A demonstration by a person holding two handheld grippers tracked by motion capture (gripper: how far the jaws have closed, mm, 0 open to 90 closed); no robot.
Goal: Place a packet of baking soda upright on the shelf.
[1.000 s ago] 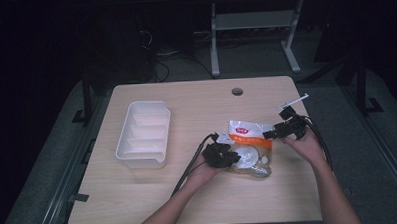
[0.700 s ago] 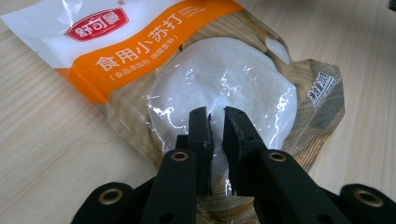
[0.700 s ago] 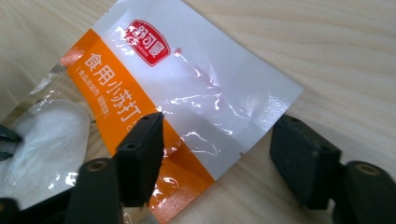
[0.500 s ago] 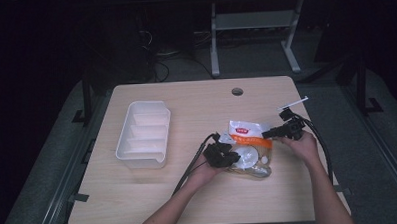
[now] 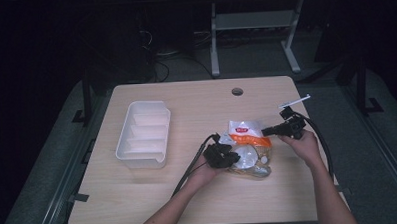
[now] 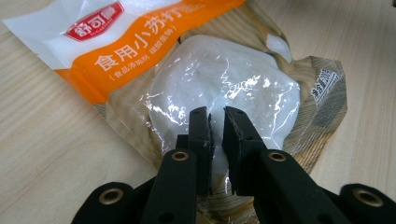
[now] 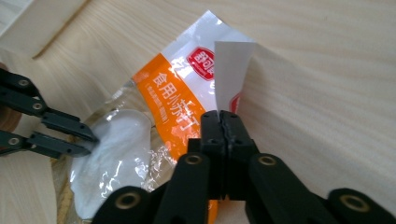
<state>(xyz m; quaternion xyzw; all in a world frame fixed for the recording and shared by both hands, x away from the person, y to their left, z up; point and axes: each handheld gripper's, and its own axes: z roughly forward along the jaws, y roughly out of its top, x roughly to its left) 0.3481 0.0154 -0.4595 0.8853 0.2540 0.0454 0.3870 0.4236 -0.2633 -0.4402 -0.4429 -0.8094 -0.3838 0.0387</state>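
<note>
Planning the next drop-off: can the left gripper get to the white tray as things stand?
Probably yes: bare table lies between the left gripper and the tray, but its jaws are pinching the bag.

Left gripper [image 6: 215, 122]: two black jaws of flat, angular links, each joined by brass-coloured ringed pivots; rectangular black pads at the tips. Right gripper [image 7: 222, 122]: same black linkage build, same brass-coloured eyelets at the joints. High view: a black cable trails from each gripper; a thin pale strip stands above the right one. Both forearms are bare, no sleeves visible.
</note>
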